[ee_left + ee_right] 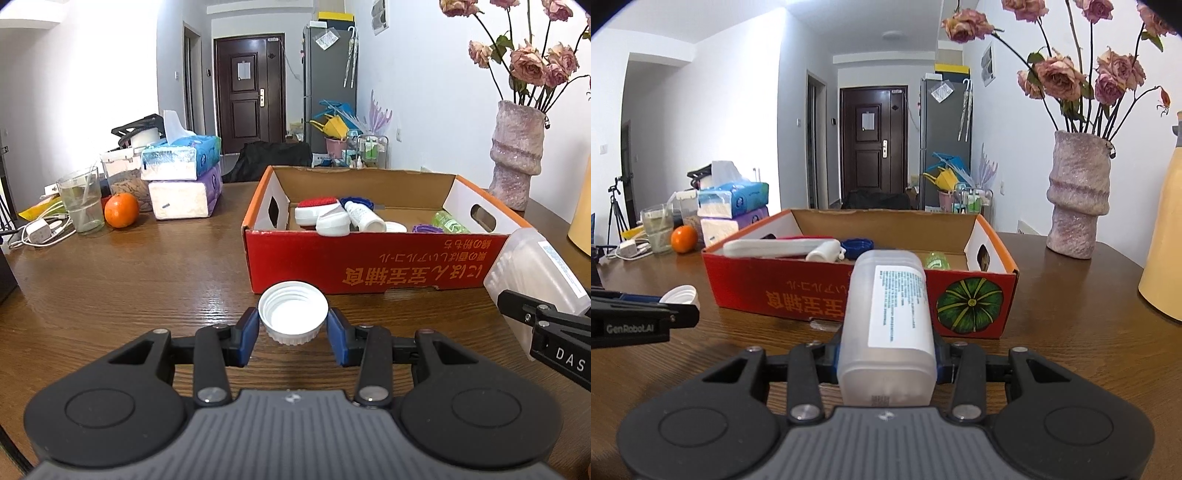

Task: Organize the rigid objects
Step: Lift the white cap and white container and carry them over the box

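While both loads hang short of the box | left wrist: left tongs (291,325) pinch white cap (293,315), red box (373,266) wall at 12 o'clock, next lift over rim | right wrist: right tongs (886,360) pinch clear case (890,325), box rim (827,258) at 12, bare desk (1071,354) at 3.

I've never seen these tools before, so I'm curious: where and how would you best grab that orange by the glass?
Grip the orange across its widest middle, probably coming from the front over open table. It is round, so pads would slip elsewhere; the glass crowds its left and tissue packs its right.
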Motion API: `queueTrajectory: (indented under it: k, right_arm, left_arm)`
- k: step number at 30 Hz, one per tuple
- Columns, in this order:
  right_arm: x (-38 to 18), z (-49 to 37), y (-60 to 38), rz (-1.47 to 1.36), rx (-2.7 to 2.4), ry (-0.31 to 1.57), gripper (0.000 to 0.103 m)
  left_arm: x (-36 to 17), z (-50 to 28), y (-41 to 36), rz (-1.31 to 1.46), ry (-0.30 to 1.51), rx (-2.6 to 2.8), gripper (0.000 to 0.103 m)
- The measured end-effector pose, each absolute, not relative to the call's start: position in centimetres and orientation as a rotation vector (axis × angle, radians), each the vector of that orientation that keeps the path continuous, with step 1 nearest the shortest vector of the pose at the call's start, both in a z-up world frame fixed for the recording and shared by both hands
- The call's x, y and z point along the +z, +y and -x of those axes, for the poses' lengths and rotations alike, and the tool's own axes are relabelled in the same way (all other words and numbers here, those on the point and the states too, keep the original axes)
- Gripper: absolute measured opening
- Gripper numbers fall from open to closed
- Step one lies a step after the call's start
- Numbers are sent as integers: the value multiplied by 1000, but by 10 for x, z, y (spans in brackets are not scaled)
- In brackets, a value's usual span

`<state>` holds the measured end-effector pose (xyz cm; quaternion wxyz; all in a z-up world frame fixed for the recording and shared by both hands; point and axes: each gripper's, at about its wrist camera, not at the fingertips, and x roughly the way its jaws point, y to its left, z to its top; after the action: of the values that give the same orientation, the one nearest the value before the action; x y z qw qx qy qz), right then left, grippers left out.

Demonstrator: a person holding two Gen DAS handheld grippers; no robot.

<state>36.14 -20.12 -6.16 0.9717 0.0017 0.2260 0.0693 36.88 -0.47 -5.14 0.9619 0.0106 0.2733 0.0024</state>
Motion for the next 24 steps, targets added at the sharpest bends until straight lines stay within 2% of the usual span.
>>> queueTrajectory:
  k: [12,24]
  right_arm:
    - [-39,-350,-208,-13,157,391,40]
    - [-16,-363,-213,-16,152,330,40]
  left_arm:
    - [-25,-350,-20,-5,480,-22,41]
    - [5,-362,-40,-10,404,-17,41]
